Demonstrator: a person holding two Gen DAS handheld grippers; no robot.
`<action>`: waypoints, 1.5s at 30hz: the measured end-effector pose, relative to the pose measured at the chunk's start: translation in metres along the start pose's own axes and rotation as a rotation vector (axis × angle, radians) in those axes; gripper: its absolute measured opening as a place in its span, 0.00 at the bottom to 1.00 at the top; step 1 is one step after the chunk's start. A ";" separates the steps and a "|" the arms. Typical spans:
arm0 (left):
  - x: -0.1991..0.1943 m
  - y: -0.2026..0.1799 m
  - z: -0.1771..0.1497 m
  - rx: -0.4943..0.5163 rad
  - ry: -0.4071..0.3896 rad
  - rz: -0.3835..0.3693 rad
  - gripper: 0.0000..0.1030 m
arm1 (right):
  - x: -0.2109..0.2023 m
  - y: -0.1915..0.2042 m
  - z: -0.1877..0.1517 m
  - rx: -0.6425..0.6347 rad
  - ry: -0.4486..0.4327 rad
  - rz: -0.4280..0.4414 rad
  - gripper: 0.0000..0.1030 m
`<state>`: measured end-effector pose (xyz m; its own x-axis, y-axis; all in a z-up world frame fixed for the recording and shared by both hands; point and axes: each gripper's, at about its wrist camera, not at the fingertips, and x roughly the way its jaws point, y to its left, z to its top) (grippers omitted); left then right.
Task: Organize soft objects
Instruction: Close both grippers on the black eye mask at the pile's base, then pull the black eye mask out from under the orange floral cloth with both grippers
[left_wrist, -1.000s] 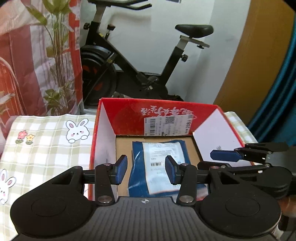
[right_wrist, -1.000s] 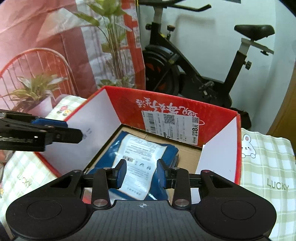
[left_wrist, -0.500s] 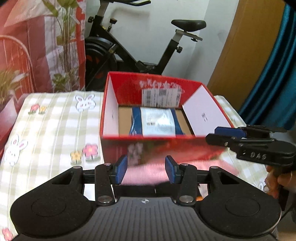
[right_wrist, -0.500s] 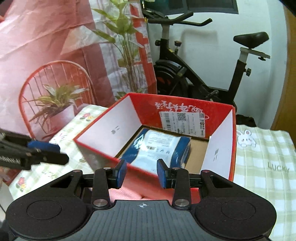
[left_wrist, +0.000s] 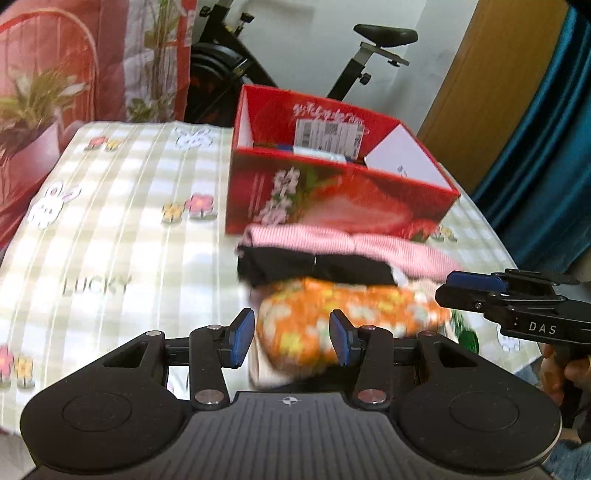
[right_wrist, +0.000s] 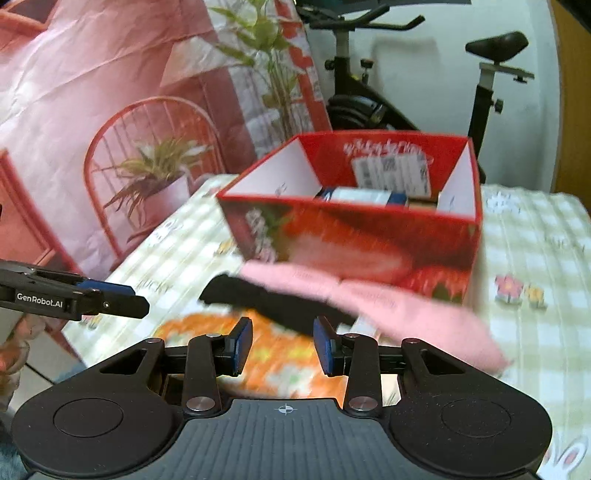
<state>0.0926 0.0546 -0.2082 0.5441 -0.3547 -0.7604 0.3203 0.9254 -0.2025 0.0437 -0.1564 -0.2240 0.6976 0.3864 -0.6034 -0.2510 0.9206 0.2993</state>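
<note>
Near the surface's front edge, both grippers' jaws hang half-open and empty above the orange floral cloth (left_wrist: 347, 317); a firm pinch on a thick fold would lift it cleanly into the red box (left_wrist: 332, 195).

Left tool (left_wrist: 291, 341) tips downward, blue pads parted with open air between them, gripping nothing. Right tool (right_wrist: 282, 345) is angled down too, jaws apart and empty. From the left camera, the right tool juts in from the side, a hand (left_wrist: 561, 373) wrapped around its handle.
</note>
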 end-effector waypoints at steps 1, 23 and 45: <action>-0.001 0.001 -0.007 -0.005 0.004 -0.001 0.46 | -0.001 0.003 -0.005 0.002 0.007 0.003 0.33; 0.046 0.025 -0.069 -0.159 0.198 0.006 0.46 | 0.027 -0.006 -0.062 0.087 0.213 -0.084 0.43; 0.039 0.034 -0.071 -0.201 0.197 0.027 0.47 | 0.034 0.023 -0.063 -0.107 0.227 -0.094 0.56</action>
<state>0.0696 0.0812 -0.2886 0.3832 -0.3149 -0.8683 0.1365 0.9491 -0.2839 0.0193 -0.1186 -0.2848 0.5561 0.2908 -0.7785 -0.2701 0.9492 0.1616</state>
